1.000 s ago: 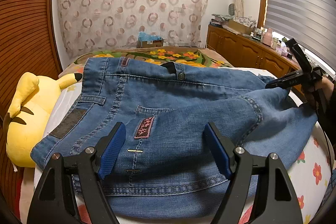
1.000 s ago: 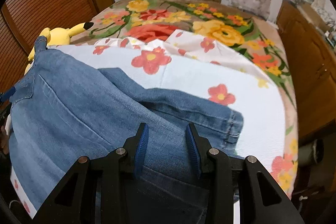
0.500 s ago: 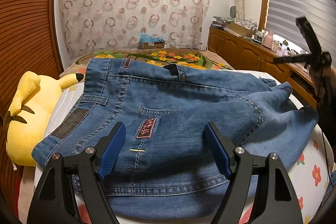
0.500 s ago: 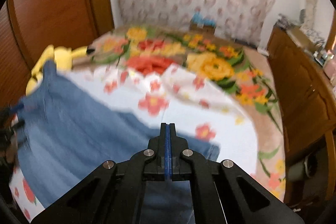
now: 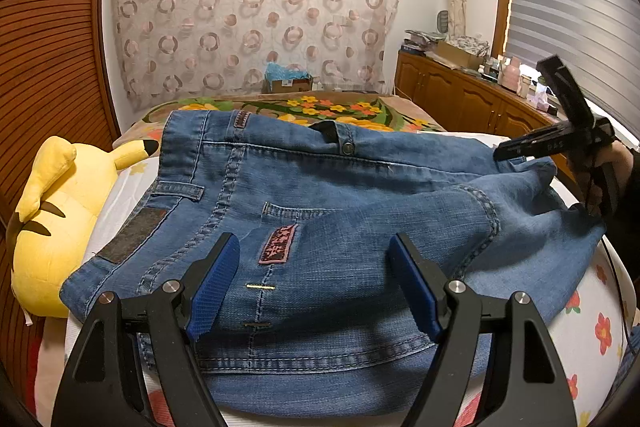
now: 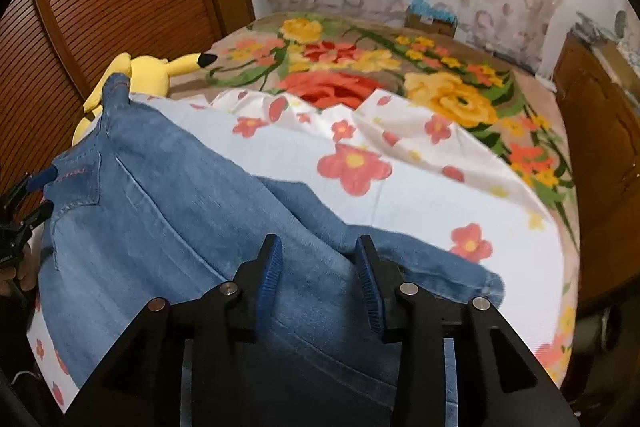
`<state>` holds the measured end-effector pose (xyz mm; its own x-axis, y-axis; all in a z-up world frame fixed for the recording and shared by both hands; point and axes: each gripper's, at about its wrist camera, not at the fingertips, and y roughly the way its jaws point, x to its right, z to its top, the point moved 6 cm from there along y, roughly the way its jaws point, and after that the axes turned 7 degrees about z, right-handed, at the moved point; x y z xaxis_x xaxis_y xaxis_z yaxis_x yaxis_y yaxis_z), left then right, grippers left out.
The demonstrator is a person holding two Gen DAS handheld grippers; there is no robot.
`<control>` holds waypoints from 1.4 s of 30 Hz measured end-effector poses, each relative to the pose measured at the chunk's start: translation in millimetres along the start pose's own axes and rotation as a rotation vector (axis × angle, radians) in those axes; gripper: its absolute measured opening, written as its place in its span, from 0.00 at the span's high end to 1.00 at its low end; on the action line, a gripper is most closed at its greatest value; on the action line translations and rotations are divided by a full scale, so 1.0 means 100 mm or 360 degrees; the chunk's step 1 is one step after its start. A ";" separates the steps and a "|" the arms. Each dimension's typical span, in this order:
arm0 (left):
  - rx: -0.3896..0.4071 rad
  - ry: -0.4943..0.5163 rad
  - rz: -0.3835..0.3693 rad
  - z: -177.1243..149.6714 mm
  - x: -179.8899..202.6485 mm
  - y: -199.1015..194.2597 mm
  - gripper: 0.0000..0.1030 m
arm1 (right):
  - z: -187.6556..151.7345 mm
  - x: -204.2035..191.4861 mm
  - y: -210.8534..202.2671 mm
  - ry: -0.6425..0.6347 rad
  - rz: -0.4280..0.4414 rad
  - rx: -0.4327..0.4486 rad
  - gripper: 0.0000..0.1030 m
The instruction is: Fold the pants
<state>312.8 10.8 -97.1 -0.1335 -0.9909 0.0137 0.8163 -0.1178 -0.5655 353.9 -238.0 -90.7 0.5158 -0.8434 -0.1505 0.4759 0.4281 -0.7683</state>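
While right gripper (image 6: 318,269) opens, jeans (image 6: 168,227) lie beneath

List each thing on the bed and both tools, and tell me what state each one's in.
jeans: lying on the bed, already folded over, waist button undone.
left tool: open, hovering above the jeans, gripping nothing.
right tool: jaws opening, above the denim, pads not pressing on it.
yellow plush toy: lying beside the jeans' waistband.
floral sheet: spread under the jeans, rumpled at its far edge.

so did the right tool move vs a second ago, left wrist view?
Yes. The right tool now sits higher against the wooden cabinet, lifted off the jeans.
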 end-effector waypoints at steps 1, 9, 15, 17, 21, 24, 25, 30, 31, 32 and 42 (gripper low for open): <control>0.0000 0.0000 0.0000 0.00 0.00 0.00 0.24 | 0.00 0.04 0.03 0.0013 0.0008 -0.0020 0.61; -0.0003 0.0002 0.0001 0.00 0.00 0.00 0.24 | 0.06 0.20 0.14 0.0058 0.0036 -0.0064 0.61; -0.0002 0.0002 0.0002 0.00 0.01 0.00 0.24 | 0.01 0.13 0.18 0.0045 0.0080 -0.0079 0.72; -0.0003 0.0002 0.0002 0.02 0.02 0.00 0.24 | -0.01 0.10 0.17 0.0012 0.0066 -0.0090 0.88; -0.0001 0.0000 0.0002 0.01 0.01 -0.01 0.24 | -0.03 0.05 0.10 -0.0019 0.0045 -0.0090 0.99; 0.0008 -0.0002 0.0005 0.00 0.01 -0.02 0.24 | 0.03 -0.02 -0.09 -0.0055 -0.0015 -0.0007 0.99; 0.0009 -0.0003 0.0005 -0.01 0.01 -0.02 0.24 | 0.07 -0.05 -0.18 -0.0073 -0.0053 0.0039 0.99; 0.0012 -0.0008 0.0004 -0.05 -0.03 -0.02 0.24 | 0.40 -0.16 -0.58 -0.0084 -0.0228 0.0273 0.99; 0.0012 -0.0007 0.0004 -0.05 -0.03 -0.02 0.24 | 0.46 -0.18 -0.59 -0.0085 -0.0255 0.0289 0.99; 0.0012 -0.0008 0.0003 -0.05 -0.03 -0.02 0.24 | 0.49 -0.19 -0.55 -0.0082 -0.0273 0.0264 0.99; -0.0006 -0.0005 0.0009 -0.06 -0.03 -0.04 0.24 | 0.20 -0.13 -0.41 0.0083 -0.0341 0.0148 0.63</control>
<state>306.4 14.6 -100.2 -0.1271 -0.9918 0.0132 0.8147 -0.1120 -0.5689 342.5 -238.3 -44.7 0.3598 -0.9327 -0.0239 0.6354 0.2637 -0.7257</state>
